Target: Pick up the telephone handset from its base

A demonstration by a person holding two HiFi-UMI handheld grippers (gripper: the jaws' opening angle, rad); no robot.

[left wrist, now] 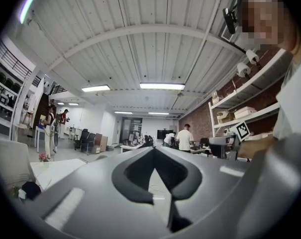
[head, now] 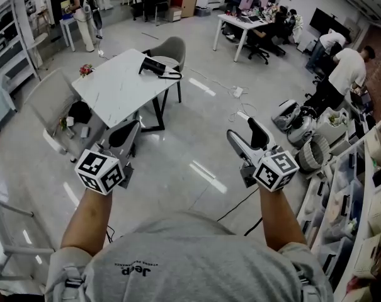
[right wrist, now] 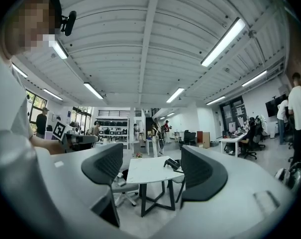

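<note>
The black telephone [head: 157,68], handset resting on its base, lies at the far corner of a white marble-look table [head: 114,90]; in the right gripper view the telephone [right wrist: 172,163] shows on that table [right wrist: 145,173], framed between the jaws. Both grippers are held level over the floor, well short of the table. My left gripper [head: 132,128] points towards the table's near edge, and in the left gripper view its [left wrist: 153,151] tips meet with nothing between them. My right gripper [head: 240,128] stands open and empty, as the right gripper view [right wrist: 152,159] also shows.
A grey chair [head: 169,48] stands behind the table by the telephone, another [head: 50,99] at its left side. A small flower bunch [head: 85,70] sits on the table's left corner. Shelves with boxes [head: 360,206] line the right. People work at desks [head: 247,24] far back.
</note>
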